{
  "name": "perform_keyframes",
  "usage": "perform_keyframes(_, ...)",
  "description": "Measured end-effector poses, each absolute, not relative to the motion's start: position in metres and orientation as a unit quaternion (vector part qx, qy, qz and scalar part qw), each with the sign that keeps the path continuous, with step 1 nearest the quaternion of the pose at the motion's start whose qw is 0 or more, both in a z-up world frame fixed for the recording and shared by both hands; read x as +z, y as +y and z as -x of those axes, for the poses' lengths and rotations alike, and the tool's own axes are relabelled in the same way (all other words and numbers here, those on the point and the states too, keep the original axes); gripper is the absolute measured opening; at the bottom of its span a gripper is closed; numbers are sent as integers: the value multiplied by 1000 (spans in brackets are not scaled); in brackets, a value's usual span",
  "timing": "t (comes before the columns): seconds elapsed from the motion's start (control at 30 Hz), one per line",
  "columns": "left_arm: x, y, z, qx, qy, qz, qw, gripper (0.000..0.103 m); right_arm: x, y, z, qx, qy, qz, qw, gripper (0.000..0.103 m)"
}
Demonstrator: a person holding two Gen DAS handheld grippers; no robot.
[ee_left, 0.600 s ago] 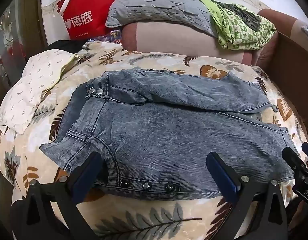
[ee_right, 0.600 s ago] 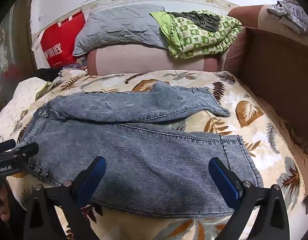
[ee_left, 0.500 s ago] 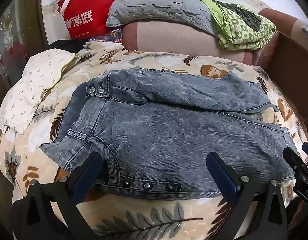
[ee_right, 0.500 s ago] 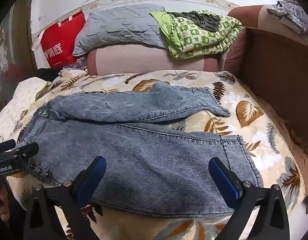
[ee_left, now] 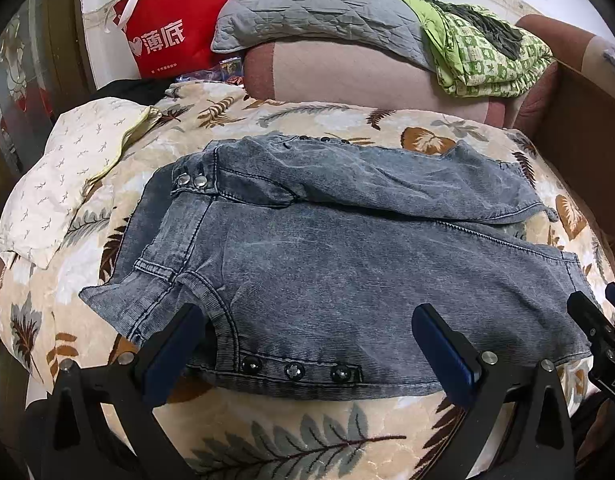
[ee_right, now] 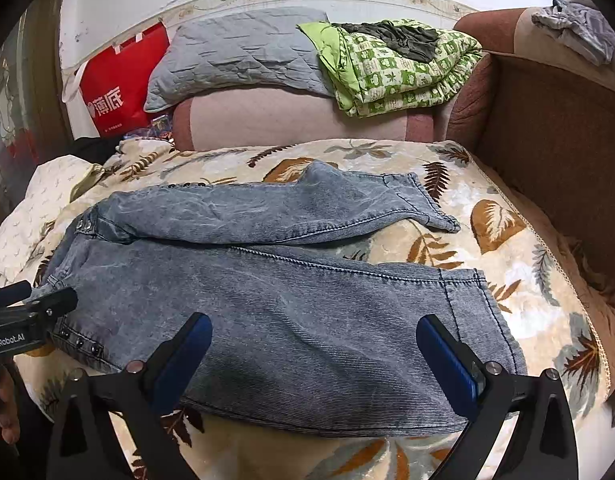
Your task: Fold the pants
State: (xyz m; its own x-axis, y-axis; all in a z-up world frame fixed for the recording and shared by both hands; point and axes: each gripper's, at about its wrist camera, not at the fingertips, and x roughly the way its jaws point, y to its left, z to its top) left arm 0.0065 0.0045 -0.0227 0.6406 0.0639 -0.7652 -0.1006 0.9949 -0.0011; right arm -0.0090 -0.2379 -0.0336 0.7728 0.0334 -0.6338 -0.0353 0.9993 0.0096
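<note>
left wrist | L gripper (ee_left: 307,344) jaws spread | R gripper (ee_right: 313,350) jaws spread | pants (ee_left: 347,264) flat

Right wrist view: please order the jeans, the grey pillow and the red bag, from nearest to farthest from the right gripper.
1. The jeans, spread on the bed directly under the open right gripper.
2. The grey pillow, on the sofa back beyond the bed, centre-left.
3. The red bag, far left against the wall, slightly behind the pillow.
</note>
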Motion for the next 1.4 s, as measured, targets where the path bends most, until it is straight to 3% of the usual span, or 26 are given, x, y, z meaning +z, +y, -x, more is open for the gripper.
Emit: perform_keyframes(1.4,-23,7,-1,50,426,25,903,103,-34,-241,8,12,335,14,942,103)
